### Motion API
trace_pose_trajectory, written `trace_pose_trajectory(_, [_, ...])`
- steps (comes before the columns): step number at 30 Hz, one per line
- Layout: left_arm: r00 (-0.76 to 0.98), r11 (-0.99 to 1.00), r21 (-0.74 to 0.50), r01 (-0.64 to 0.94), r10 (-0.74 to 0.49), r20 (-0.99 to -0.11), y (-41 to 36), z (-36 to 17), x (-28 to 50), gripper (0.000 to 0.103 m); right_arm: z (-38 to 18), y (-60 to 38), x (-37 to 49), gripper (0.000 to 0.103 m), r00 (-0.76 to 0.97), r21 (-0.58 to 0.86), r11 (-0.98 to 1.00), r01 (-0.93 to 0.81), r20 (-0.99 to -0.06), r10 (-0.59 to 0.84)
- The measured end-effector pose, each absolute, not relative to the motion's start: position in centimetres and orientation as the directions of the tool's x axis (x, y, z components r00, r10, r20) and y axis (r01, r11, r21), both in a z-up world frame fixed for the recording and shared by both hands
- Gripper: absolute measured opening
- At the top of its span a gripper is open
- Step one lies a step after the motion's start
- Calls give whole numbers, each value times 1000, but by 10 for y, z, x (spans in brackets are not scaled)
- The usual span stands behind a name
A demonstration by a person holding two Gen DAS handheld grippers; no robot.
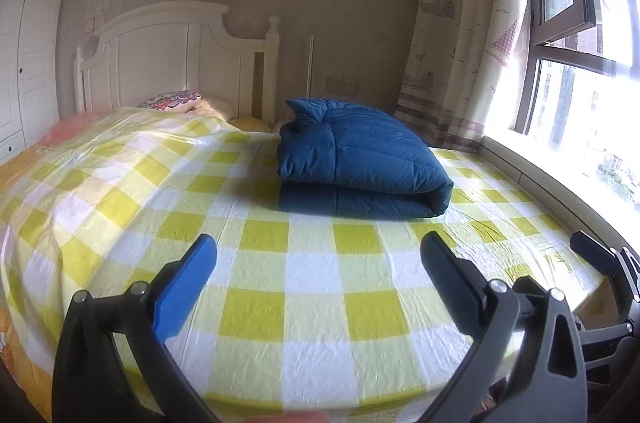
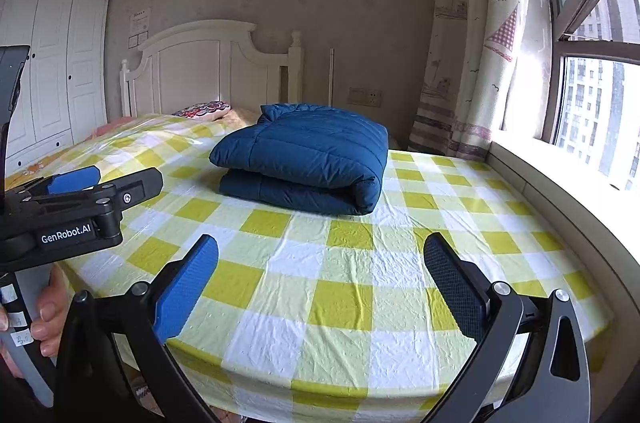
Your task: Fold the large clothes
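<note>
Blue folded jacket [image 1: 360, 159] on checked bed [image 1: 312, 287]; left tool [image 1: 318, 263] & right tool [image 2: 320, 263] both wide, empty.

We look from both wrist cameras at the foot of the bed [image 1: 320, 283], facing the headboard [image 1: 176, 59] at 12 o'clock, window [image 2: 592, 103] at 2 o'clock, both sharing the folded blue garment [image 2: 304, 159], right view nearer the window.
</note>
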State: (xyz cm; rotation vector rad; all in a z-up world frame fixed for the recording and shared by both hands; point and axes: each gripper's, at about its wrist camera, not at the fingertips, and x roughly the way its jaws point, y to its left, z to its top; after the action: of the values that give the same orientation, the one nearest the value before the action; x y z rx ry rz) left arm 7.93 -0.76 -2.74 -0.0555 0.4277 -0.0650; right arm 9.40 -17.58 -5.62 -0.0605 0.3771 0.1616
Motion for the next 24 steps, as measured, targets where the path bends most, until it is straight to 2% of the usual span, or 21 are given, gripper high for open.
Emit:
trace_pose_trajectory(8, [910,999,-11,40,-41,-413,-10,-37,72,101,-58,-179,90,99,926,8,991,-134,-356,128])
trace_pose_trajectory(24, [910,999,8,39,-32,-413,-11,-39,67,101,-58,-179,87,99,930,21,990,-137,-342,136])
